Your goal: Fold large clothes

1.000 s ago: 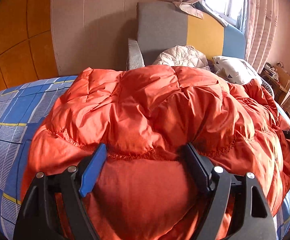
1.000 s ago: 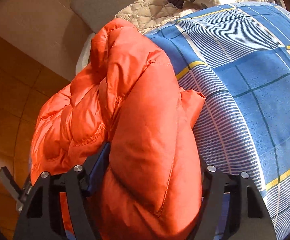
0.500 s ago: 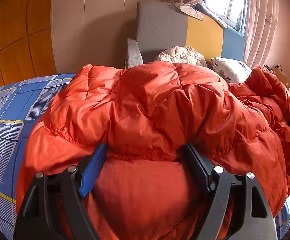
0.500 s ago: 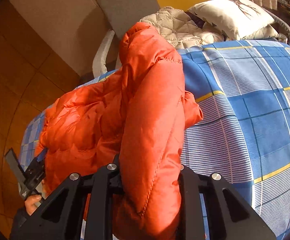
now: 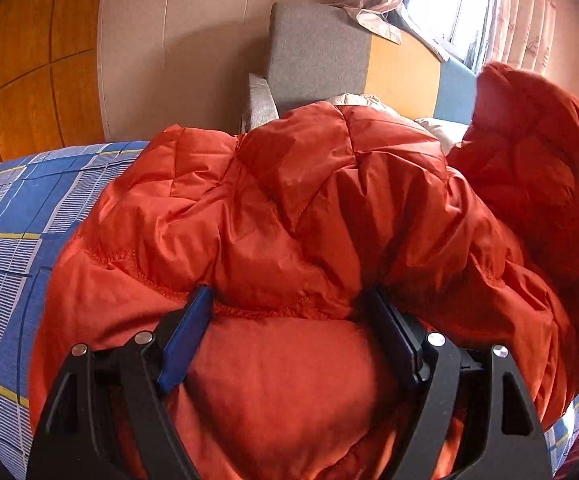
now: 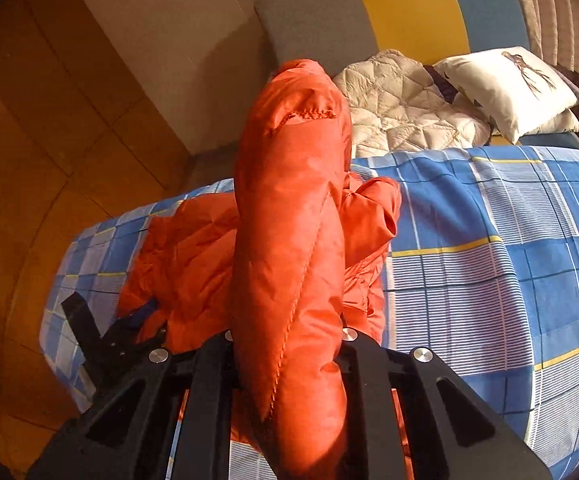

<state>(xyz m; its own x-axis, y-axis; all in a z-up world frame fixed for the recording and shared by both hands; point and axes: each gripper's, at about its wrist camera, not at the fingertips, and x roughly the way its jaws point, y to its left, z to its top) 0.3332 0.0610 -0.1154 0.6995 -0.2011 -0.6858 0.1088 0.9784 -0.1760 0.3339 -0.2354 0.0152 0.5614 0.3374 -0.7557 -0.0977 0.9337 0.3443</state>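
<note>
An orange quilted jacket (image 5: 309, 200) lies bunched on a bed with a blue plaid sheet (image 5: 17, 208). My left gripper (image 5: 289, 300) stands wide around a puffy fold at the jacket's near edge, and both pads press into the fabric. In the right wrist view a long padded fold of the jacket (image 6: 289, 220) rises between the narrow jaws of my right gripper (image 6: 287, 336), which are closing on it and hold it above the sheet (image 6: 489, 280). The left gripper (image 6: 101, 340) shows at the jacket's far left edge there. The right fingertips are hidden by fabric.
A grey, yellow and blue armchair (image 6: 317, 20) stands beyond the bed. On it lie a beige quilted garment (image 6: 401, 108) and a white pillow (image 6: 505, 88). Wooden panelling (image 5: 29, 60) is on the left, a curtained window (image 5: 521, 12) at the right.
My right gripper narrowed onto the jacket's fold and rose with it, rolling. In the left view the jacket's right part lifted up. The left gripper kept its hold and place.
</note>
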